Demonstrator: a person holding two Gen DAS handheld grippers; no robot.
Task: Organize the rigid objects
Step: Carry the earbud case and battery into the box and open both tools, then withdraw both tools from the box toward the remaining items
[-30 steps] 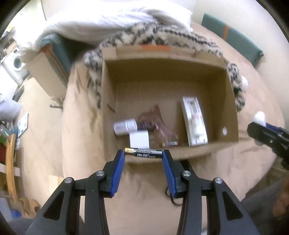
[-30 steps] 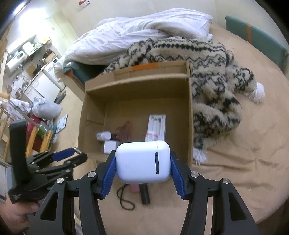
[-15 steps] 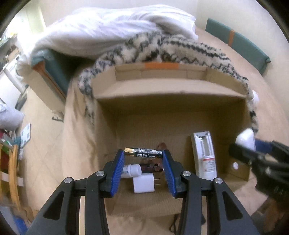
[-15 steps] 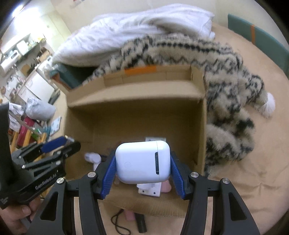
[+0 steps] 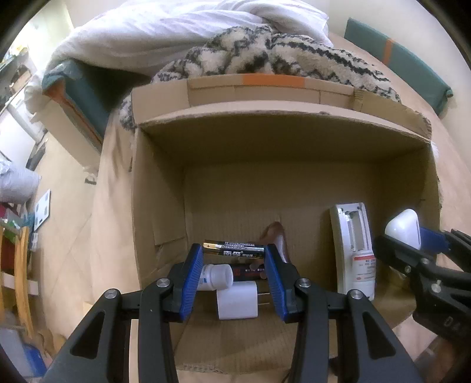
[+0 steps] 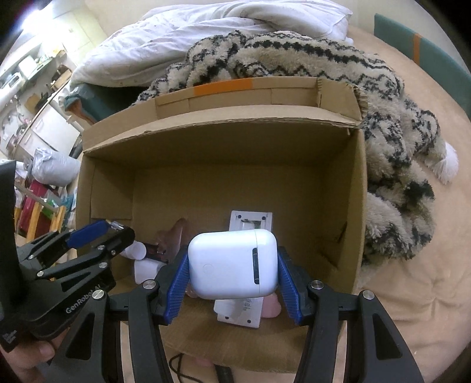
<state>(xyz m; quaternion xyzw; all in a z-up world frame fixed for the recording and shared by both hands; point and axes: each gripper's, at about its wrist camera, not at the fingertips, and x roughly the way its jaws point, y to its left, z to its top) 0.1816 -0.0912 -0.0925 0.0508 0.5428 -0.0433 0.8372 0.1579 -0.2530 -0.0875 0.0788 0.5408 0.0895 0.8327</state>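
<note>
A battery [image 5: 234,249] is clamped crosswise by the left gripper [image 5: 234,265] above the cardboard box [image 5: 294,165]; a white case [image 6: 232,263] is gripped by the right gripper [image 6: 232,282] over the same box.

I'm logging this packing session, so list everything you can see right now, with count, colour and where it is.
cardboard box: one, brown, open, on the bed
battery: one, black and gold, held crosswise over the box
earbud case: one, white, held over the box
remote: one, white, in the box, right side
small bottle: one, white, on its side in the box
charger plug: one, white, in the box by the bottle
patterned blanket: one, cream and black, behind the box
duvet: one, white, further back
left gripper: black, blue jaws, shut on the battery
right gripper: black, blue jaws, shut on the earbud case
</note>
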